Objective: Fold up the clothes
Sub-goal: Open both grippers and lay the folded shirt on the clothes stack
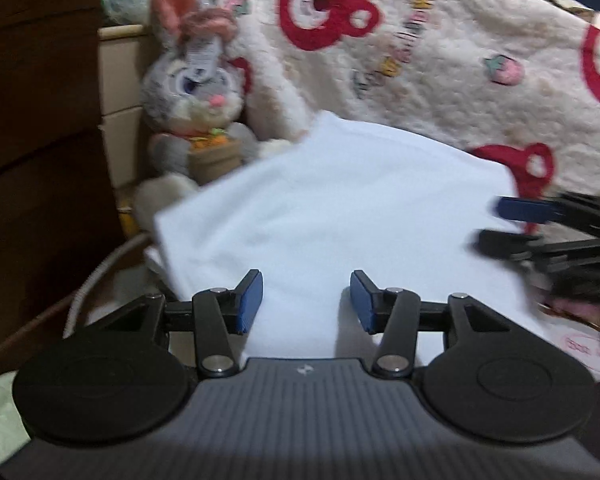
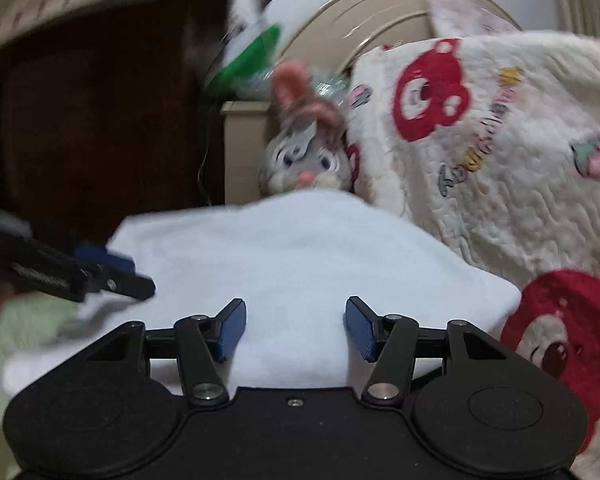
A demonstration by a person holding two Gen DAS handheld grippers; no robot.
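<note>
White garment lies folded, both grippers spread over it.

The white garment (image 1: 332, 216) rests as a compact rectangle beside the bear-print blanket (image 1: 440, 60); left hand-held gripper (image 1: 306, 300) and right hand-held gripper (image 2: 296, 328) hover spread, pinching nothing. Either another fold awaits, or this piece is finished.

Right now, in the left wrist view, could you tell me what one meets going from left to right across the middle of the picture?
Dark wooden furniture → plush rabbit → folded white garment → right gripper, coming in from the right edge, with the cream blanket with red bears behind.
</note>
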